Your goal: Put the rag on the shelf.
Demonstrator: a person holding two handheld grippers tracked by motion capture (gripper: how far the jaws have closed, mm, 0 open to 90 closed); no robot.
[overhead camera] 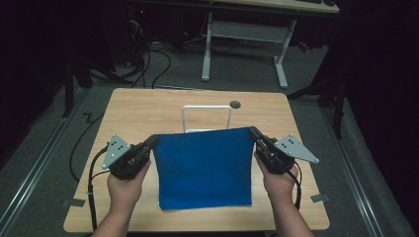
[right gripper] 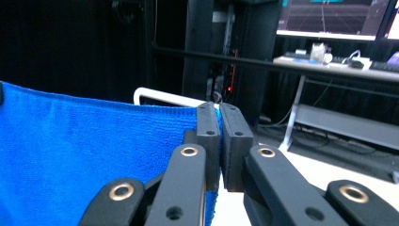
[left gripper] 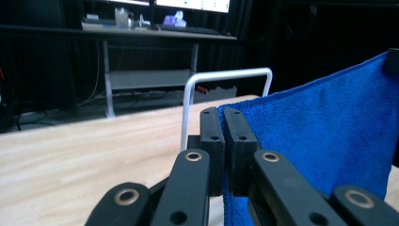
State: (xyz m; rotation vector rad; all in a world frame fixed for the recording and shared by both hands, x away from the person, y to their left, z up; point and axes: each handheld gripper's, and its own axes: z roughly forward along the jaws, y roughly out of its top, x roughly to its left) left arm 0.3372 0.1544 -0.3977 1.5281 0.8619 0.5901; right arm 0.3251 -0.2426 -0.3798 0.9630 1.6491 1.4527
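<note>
High view: a blue cloth (overhead camera: 205, 168) hangs stretched between the two hand-held grippers above a wooden table (overhead camera: 148, 106). The left gripper (overhead camera: 154, 140) pinches its upper left corner and the right gripper (overhead camera: 253, 132) its upper right corner; the top edge runs taut and roughly level between them, while the lower hem reaches down to the near part of the table, contact there not discernible. A white wire rack (overhead camera: 206, 117) stands upright on the table directly beyond the cloth, its top bar parallel to the cloth's top edge. Both hands appear about equally distant from it. Left gripper view: the left gripper (left gripper: 223, 113) has its jaws shut on the cloth (left gripper: 320, 132) corner, fabric emerging from between the pads and spreading away to the right. The rack (left gripper: 226, 74) rises just behind the jaw tips, farther across the table. Right gripper view: the right gripper (right gripper: 219, 109) is likewise clamped on the cloth (right gripper: 94, 155), which extends leftward; the rack's white bar (right gripper: 164, 98) shows just above the cloth edge, beyond it. Assessment: the cloth's long top edge lies parallel to the bar, with the rack ahead of both grippers; draping would likely call for carrying both corners forward together, over the bar.
</note>
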